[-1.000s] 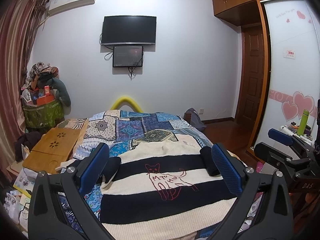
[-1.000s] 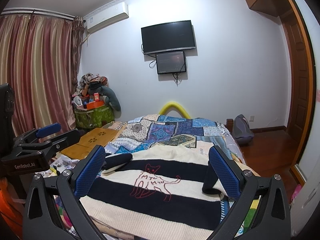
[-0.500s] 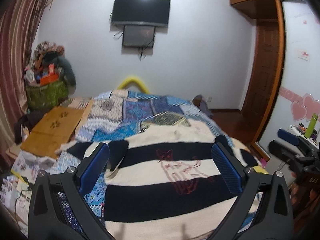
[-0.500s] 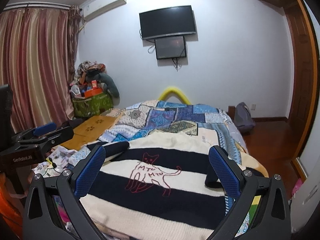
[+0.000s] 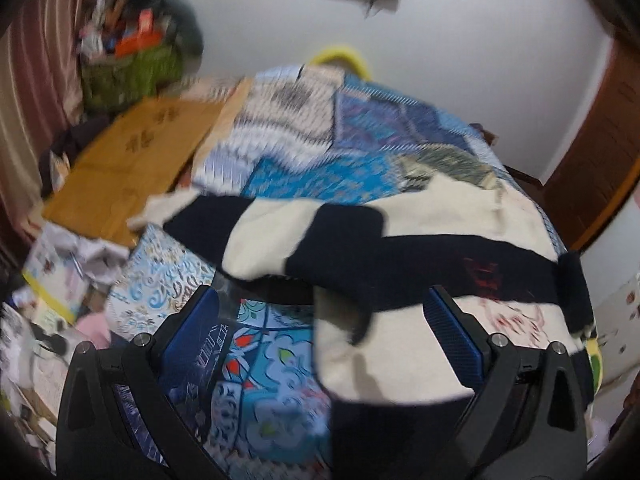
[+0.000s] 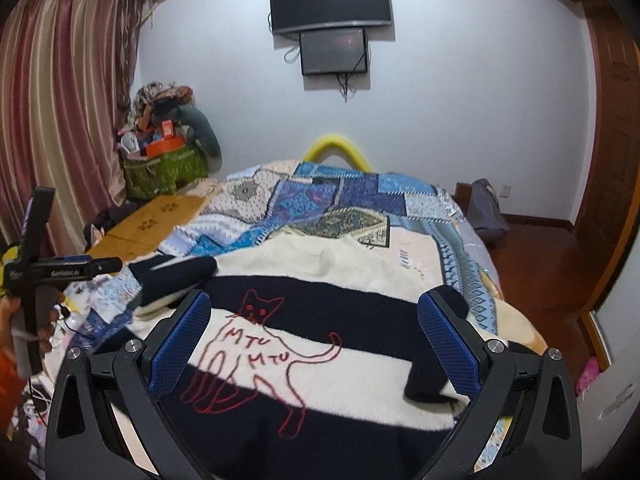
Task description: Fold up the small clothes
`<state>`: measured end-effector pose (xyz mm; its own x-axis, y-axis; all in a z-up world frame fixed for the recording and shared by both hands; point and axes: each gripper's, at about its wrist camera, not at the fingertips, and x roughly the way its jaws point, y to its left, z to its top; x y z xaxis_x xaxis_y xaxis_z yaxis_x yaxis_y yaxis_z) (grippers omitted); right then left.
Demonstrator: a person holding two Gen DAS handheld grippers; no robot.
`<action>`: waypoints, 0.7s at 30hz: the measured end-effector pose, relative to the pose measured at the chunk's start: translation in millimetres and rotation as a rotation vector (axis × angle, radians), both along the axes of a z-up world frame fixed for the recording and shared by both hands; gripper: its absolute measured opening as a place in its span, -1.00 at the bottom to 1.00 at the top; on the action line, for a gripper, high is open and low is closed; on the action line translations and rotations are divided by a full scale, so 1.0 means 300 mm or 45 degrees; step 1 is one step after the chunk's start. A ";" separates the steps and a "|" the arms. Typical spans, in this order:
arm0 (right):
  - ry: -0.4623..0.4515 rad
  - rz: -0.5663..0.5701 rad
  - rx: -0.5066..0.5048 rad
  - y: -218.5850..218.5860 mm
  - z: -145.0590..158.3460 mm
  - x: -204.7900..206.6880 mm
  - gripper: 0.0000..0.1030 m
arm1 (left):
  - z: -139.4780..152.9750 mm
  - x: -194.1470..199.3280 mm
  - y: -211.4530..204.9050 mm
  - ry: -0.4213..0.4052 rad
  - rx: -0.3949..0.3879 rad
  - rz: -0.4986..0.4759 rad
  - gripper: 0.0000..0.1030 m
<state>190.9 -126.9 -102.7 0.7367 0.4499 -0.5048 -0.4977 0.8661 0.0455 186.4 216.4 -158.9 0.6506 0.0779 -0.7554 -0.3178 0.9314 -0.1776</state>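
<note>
We are in a bedroom, working over a bed [image 6: 400, 208] under a blue patchwork quilt [image 5: 304, 384], with white walls beyond. Nearest us, the left gripper [image 5: 322, 328] has its blue pads spread wide with nothing between them, poised over the quilt and the near left edge of the striped sweater [image 6: 320, 292]. The right gripper [image 6: 314, 334] is just as wide and empty, poised above the sweater's red cat outline [image 6: 256, 356]. The cream-and-black sweater lies flat on the quilt, one sleeve [image 5: 224, 220] stretched toward 10 o'clock. At 10 o'clock beside the bed sits a wooden lap table [image 6: 156, 220], and beyond it a green bag [image 6: 164, 168] heaped with clothes and an orange box. Compared with half a second ago, the left camera has tipped down and swung left, its picture now blurred, with more quilt and floor clutter showing; the right view has hardly changed. Only the right view shows the wall television [image 6: 330, 4], the smaller screen [image 6: 334, 52] under it, the curtains [image 6: 64, 108] and, at 9 o'clock, the left gripper's body in the person's hand [image 6: 36, 320].
</note>
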 end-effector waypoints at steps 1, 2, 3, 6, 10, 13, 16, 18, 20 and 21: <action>0.012 0.005 -0.010 0.008 -0.013 0.018 0.99 | -0.041 0.032 0.054 0.028 -0.059 0.018 1.00; 0.027 0.005 -0.025 0.015 -0.029 0.043 0.99 | -0.060 0.044 0.084 0.044 -0.088 0.038 1.00; 0.042 0.002 -0.045 0.023 -0.045 0.066 0.99 | -0.088 0.064 0.119 0.065 -0.127 0.065 0.97; 0.081 0.001 -0.081 0.036 -0.087 0.117 0.99 | -0.182 0.122 0.231 0.137 -0.266 0.149 0.72; 0.162 0.022 -0.090 0.061 -0.133 0.181 0.98 | -0.270 0.177 0.323 0.205 -0.374 0.233 0.62; 0.203 0.031 -0.082 0.064 -0.158 0.203 0.98 | -0.329 0.209 0.380 0.244 -0.448 0.289 0.44; 0.215 0.035 -0.089 0.067 -0.168 0.215 0.98 | -0.370 0.224 0.414 0.265 -0.522 0.334 0.30; 0.222 0.035 -0.087 0.063 -0.171 0.220 0.98 | -0.370 0.239 0.426 0.230 -0.544 0.332 0.17; 0.229 0.036 -0.088 0.061 -0.172 0.226 0.98 | -0.369 0.259 0.435 0.238 -0.516 0.337 -0.24; 0.230 0.036 -0.090 0.061 -0.170 0.225 0.98 | -0.370 0.271 0.441 0.256 -0.491 0.348 -0.62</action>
